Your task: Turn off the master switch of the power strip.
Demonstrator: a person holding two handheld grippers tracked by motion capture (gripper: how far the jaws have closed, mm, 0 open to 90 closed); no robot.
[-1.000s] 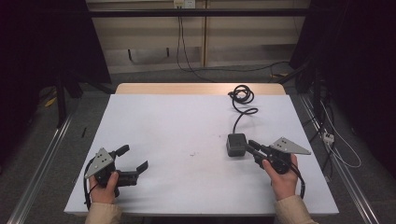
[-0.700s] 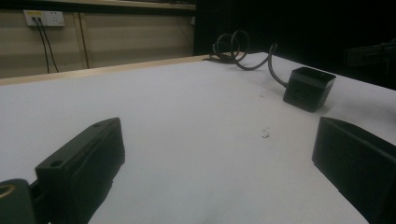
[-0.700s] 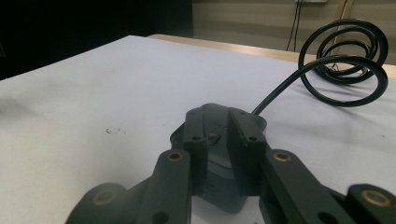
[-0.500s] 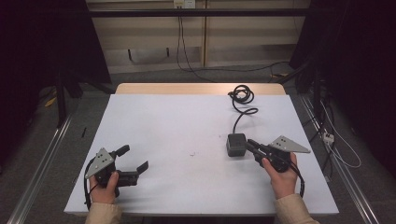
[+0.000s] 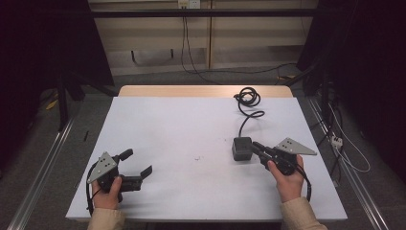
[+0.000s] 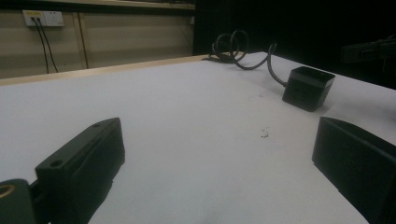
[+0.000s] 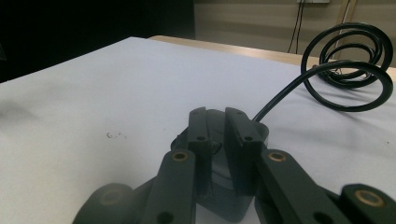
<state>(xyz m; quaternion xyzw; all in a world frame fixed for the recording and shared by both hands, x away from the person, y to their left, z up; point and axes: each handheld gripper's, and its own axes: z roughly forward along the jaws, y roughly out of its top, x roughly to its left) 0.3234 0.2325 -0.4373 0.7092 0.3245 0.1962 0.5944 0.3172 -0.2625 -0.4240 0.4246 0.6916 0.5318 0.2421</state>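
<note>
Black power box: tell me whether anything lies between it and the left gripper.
Nothing visible does. Bare white table separates the left gripper from the black power box, apart from tiny specks. The right gripper is at the box's far side.

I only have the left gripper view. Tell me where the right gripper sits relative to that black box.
Observer: In the high view, the right gripper has its tips at the black box, on its right side.
Operator: Report its jaws.
Observer: In the right gripper view they are nearly together, with a narrow gap. I cannot tell whether they pinch anything.
Operator: Now place my left gripper.
Observer: In the high view, the left gripper is open near the table's near-left corner.
</note>
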